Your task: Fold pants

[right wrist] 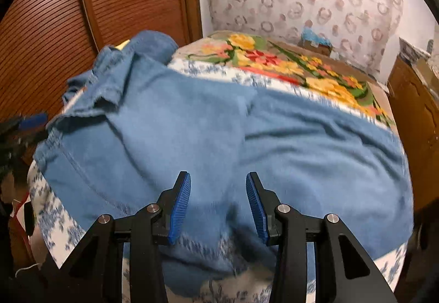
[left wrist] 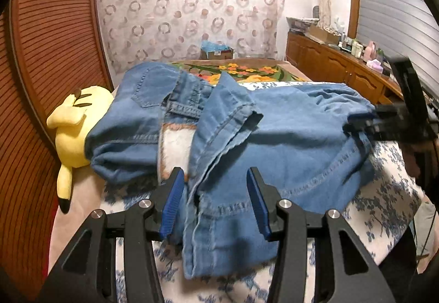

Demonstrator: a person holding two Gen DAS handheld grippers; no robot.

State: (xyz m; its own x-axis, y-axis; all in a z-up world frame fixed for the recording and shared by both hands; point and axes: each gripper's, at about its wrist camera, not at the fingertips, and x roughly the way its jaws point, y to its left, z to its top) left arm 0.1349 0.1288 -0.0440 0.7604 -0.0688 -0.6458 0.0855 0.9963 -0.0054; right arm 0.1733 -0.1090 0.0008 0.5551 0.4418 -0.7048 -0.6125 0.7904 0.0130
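Jeans (left wrist: 288, 138) lie crumpled on the bed (left wrist: 384, 201) in the left view, a hem between the left gripper's (left wrist: 215, 185) half-open, non-pinching jaws. Right view: right gripper (right wrist: 218, 187) hovers half-open and empty over denim; flatten both legs before folding.

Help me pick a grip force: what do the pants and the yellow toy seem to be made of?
Pants: light blue denim by the look, matte woven cloth with stitched seams, a patch pocket and a frayed hem. Yellow toy: soft plush, probably stuffed, with a smooth matte pile.
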